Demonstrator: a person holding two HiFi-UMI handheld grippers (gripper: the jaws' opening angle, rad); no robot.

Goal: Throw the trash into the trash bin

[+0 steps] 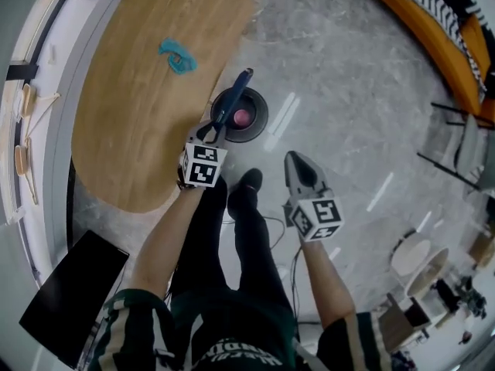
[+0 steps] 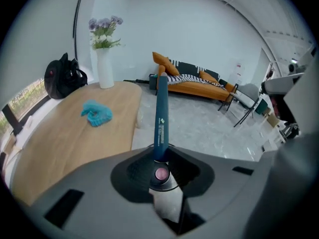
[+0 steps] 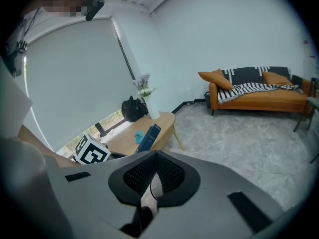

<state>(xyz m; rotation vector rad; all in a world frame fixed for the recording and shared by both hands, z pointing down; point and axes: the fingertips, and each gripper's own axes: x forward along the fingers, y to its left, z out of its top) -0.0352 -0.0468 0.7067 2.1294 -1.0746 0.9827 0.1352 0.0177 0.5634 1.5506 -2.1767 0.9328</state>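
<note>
Above trash bin [image 1: 261,105], downward-tilted left tongs [image 1: 218,128] tight on blue tube [image 1: 235,97]; right tongs [image 1: 296,161] together.

Left tool [image 1: 220,127] holding blue box [image 1: 235,97] above bin [image 1: 263,116], teal scrap [image 1: 178,57] on table [image 1: 128,137]

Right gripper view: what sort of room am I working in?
Probably a living room or lounge: an orange sofa with a striped throw, a wooden table carrying a white vase of flowers, and a pale stone-look floor.
</note>
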